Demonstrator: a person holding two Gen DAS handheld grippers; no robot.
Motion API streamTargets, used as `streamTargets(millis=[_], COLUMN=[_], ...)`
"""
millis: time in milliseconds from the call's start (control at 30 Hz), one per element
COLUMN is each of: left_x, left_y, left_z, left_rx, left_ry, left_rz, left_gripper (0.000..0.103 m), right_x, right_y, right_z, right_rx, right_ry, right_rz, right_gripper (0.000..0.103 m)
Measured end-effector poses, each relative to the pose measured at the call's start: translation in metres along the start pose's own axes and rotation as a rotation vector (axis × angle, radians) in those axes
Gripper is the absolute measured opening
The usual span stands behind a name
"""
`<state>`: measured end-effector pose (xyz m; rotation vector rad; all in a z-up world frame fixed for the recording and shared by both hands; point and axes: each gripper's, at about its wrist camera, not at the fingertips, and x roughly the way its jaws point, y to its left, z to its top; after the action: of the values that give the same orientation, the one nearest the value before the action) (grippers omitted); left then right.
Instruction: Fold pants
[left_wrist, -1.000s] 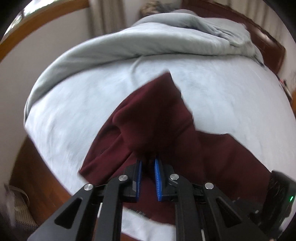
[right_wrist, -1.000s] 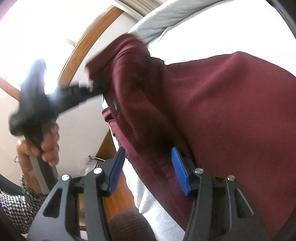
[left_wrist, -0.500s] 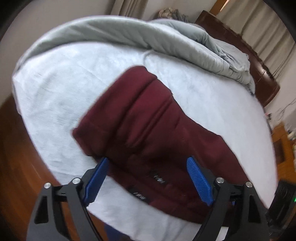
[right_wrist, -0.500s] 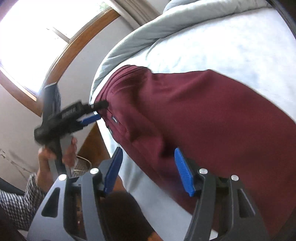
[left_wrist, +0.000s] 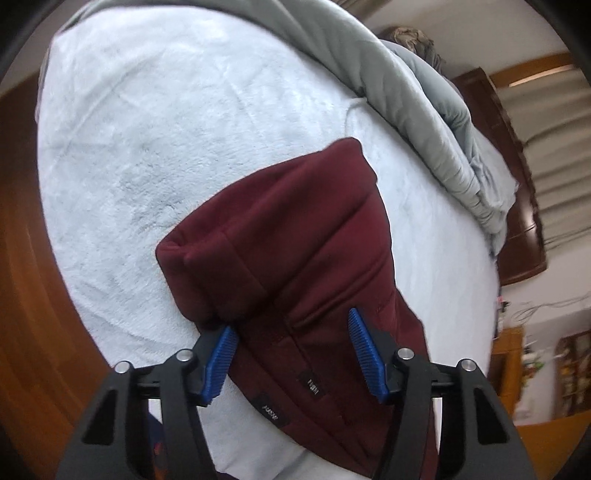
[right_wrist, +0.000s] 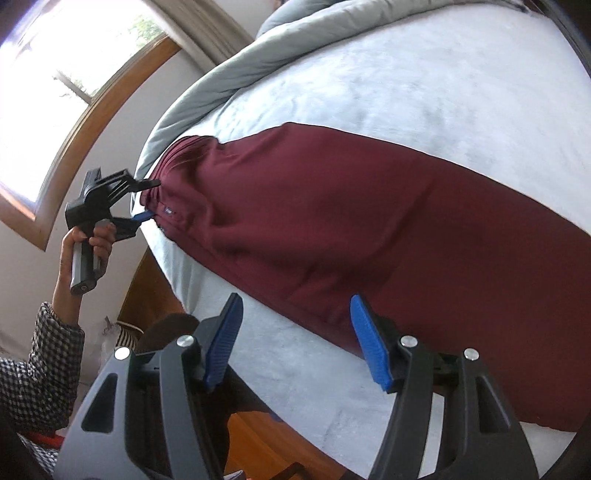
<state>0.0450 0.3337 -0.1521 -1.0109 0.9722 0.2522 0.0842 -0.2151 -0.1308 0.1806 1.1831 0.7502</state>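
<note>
The maroon pants (left_wrist: 295, 240) lie lengthwise on the pale blue bed sheet (left_wrist: 147, 129), legs doubled over each other. In the left wrist view my left gripper (left_wrist: 293, 354) straddles the waistband end with its two small labels. Its jaws are closing with the cloth between them, and the pads do not visibly press. The right wrist view shows the pants (right_wrist: 351, 221) running from the waistband at the left, where the left gripper (right_wrist: 151, 199) sits, to the lower right. My right gripper (right_wrist: 295, 343) hovers at the pants' near edge, its jaws opening, with only sheet between them.
A grey duvet (left_wrist: 424, 110) is bunched along the far side of the bed, against a dark wooden headboard (left_wrist: 517, 184). The person's hand (right_wrist: 85, 240) and checked sleeve (right_wrist: 40, 362) hold the left gripper below a window (right_wrist: 55, 92). Wooden floor (left_wrist: 22, 258) borders the bed.
The left gripper let go of the lifted cloth, opened wide, then narrowed around the waistband. The pants dropped flat on the bed. The right gripper drew back along their near edge.
</note>
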Motion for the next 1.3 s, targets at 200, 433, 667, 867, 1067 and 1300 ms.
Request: streamTargets(millis=[200,433,667,867,1067,1300], left_x=[0.002,-0.057,-0.007,-0.053,-0.038,0.071], left_y=[0.011,-0.005,0.011,-0.044,-0.125,-0.182], left_z=[0.006,-0.019,-0.019,-0.052,-0.109,-0.178], left_rx=[-0.055,0.019,0.153,0.317,0.504,0.691], left_ry=[-0.027,-0.192,-0.123,-0.301,-0.213,0.037], left_rz=[0.002,0.016,0.216,0.354,0.192,0.183], left_gripper=[0.021,0.008,0.016,0.053,0.057,0.056], right_x=[0.005,0.004,0.004,-0.037,-0.080,-0.118], right_y=[-0.011,-0.018,-0.033,-0.059,-0.098,-0.150], right_z=[-0.005,-0.006,-0.010,-0.018,-0.052,-0.099], right_rx=[0.034,0.057,0.114,0.209,0.365,0.584], right_ry=[0.008,0.013,0.030,-0.007,-0.016,-0.083], right_rz=[-0.009,-0.021,-0.028,-0.017,-0.062,-0.071], right_gripper=[0.061,0.061,0.061,0.062,0.062,0.068])
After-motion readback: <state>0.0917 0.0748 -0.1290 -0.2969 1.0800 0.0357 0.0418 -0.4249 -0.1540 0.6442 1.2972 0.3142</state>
